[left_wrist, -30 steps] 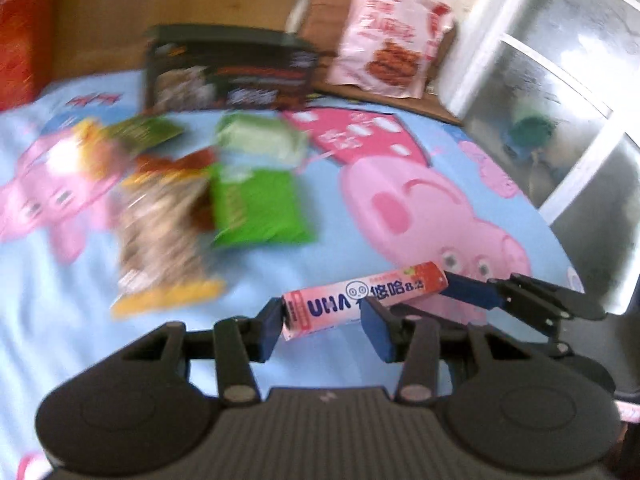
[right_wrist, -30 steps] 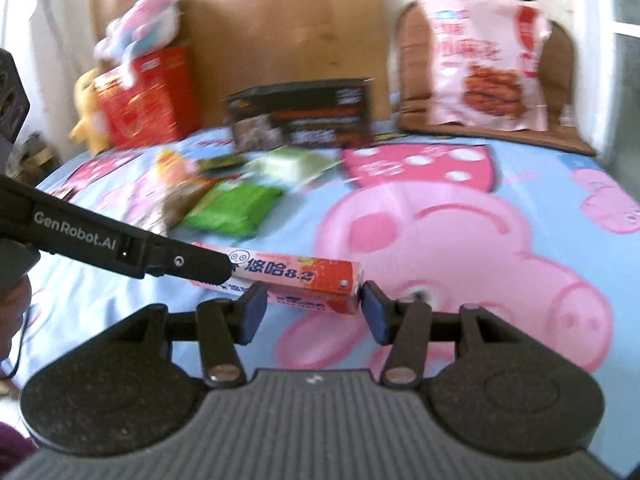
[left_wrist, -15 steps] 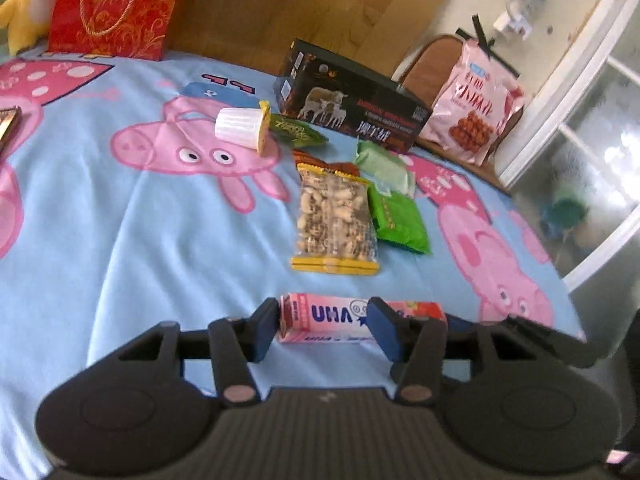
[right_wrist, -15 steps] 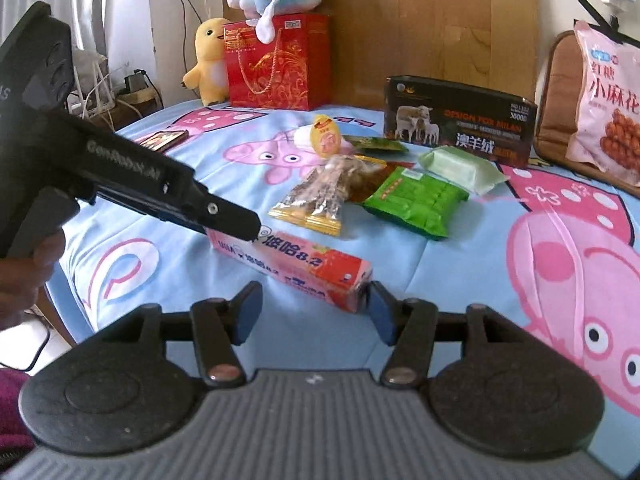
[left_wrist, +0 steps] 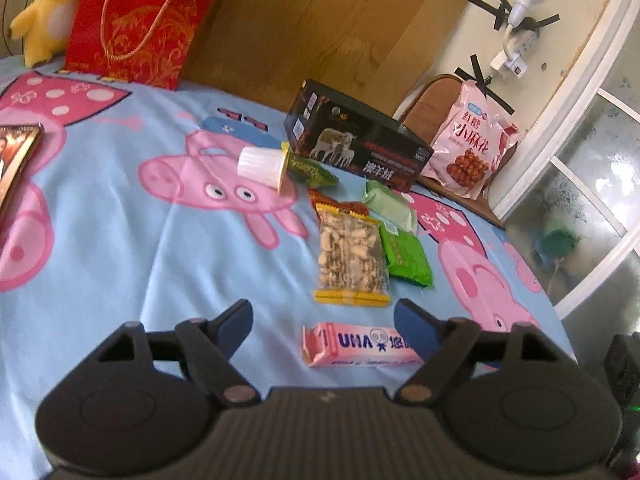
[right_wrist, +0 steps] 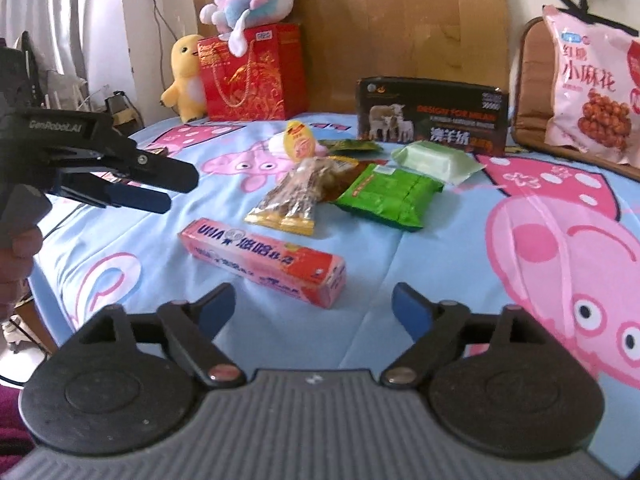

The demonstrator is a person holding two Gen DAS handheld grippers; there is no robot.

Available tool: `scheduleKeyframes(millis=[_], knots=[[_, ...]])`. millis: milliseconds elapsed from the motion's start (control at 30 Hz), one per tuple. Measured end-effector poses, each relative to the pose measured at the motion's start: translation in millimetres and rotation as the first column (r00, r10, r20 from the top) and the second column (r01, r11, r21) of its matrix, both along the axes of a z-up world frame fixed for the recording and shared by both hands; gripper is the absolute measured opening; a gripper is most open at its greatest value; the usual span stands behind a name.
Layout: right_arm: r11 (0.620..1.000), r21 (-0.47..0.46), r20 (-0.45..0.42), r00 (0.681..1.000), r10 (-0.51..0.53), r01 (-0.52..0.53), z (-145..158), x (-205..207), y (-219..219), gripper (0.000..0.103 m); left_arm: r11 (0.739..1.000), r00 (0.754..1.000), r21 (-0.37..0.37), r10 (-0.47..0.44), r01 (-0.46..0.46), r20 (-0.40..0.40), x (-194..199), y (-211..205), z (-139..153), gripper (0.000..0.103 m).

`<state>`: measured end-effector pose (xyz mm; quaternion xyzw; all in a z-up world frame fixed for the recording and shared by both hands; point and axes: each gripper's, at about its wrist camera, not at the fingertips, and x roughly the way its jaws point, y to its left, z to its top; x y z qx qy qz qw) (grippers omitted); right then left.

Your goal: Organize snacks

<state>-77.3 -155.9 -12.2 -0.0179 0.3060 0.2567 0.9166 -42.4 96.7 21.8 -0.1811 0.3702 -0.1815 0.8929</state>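
Observation:
A long pink UHA candy box (left_wrist: pixel 352 345) lies flat on the blue Peppa Pig sheet; it also shows in the right wrist view (right_wrist: pixel 264 262). My left gripper (left_wrist: pixel 324 322) is open and empty, with the box just ahead near its right finger. My right gripper (right_wrist: pixel 312 306) is open and empty, with the box just ahead of it. Beyond lie a clear bag of nuts (left_wrist: pixel 352 260), a green packet (left_wrist: pixel 406 256), a pale green packet (left_wrist: pixel 390 204) and a small white cup (left_wrist: pixel 262 164). The left gripper also shows from the side in the right wrist view (right_wrist: pixel 168 188).
A black box with sheep pictures (left_wrist: pixel 356 144) stands at the back. A pink snack bag (left_wrist: pixel 468 148) leans on a brown cushion at the right. A red gift bag (left_wrist: pixel 132 24) and a yellow plush toy (left_wrist: pixel 40 20) stand at the far left. A glass door (left_wrist: pixel 592 184) is at right.
Both grippers have opened and let go of the pink candy box, which now lies on the sheet. Both have drawn back from it.

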Motion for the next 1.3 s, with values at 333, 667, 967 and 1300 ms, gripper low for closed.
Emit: scheduleKeyframes(millis=[333,667,967,1300], knots=[[0.996,-0.083,0.041,0.999,0.023,-0.020,-8,-4,11,0.103,1.000,0.999,-0.014,-0.028,0.028,-0.027,2,-7,-13,0.080],[0.994,-0.106,0.066,0.998,0.020,-0.013,-11,-2,13,0.103,1.000,0.999,-0.008,-0.029,0.028,-0.041,4,-8,-17,0.080],[0.995,-0.104,0.081,0.997,0.016,-0.007,-11,-4,15,0.103,0.999,0.999,-0.018,-0.028,0.027,-0.044,5,-8,-17,0.082],[0.995,-0.103,0.084,0.996,0.016,-0.007,-12,-5,15,0.103,0.999,0.998,0.000,-0.036,0.036,-0.043,7,-9,-17,0.082]])
